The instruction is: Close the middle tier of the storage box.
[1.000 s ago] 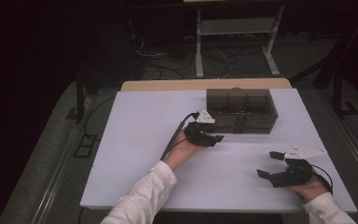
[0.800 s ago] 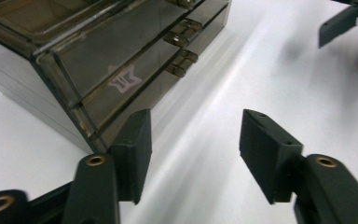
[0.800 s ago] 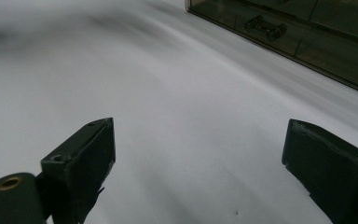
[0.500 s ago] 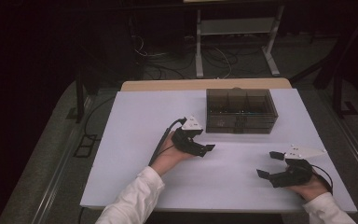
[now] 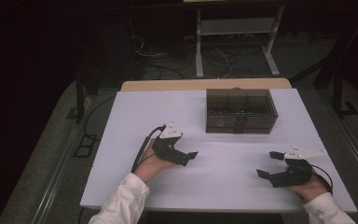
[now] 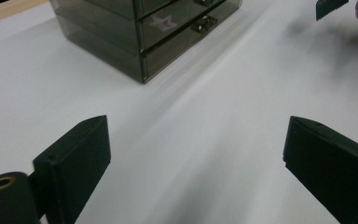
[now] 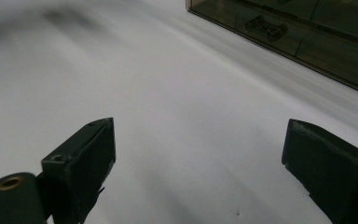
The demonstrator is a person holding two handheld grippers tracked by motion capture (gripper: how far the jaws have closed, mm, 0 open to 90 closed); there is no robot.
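Observation:
A smoky see-through drawer box stands at the back of the white table. My left gripper rests low over the table, in front of the box and to its left, well apart from it. Its jaws have just been opening and hold nothing. In the left gripper view my left gripper stands wide over bare table, with the box ahead. My right gripper sits open near the front right, also with nothing in it. In the right gripper view my right gripper has the box at the upper right.
A wooden strip edges the table's far side. Beyond it lie cables and a white metal frame on the dark floor. Bare white surface lies between the two grippers and in front of the box.
My left gripper has drawn back from the box toward the person and a little left, and its jaws have spread apart. The right gripper has stayed where it was.

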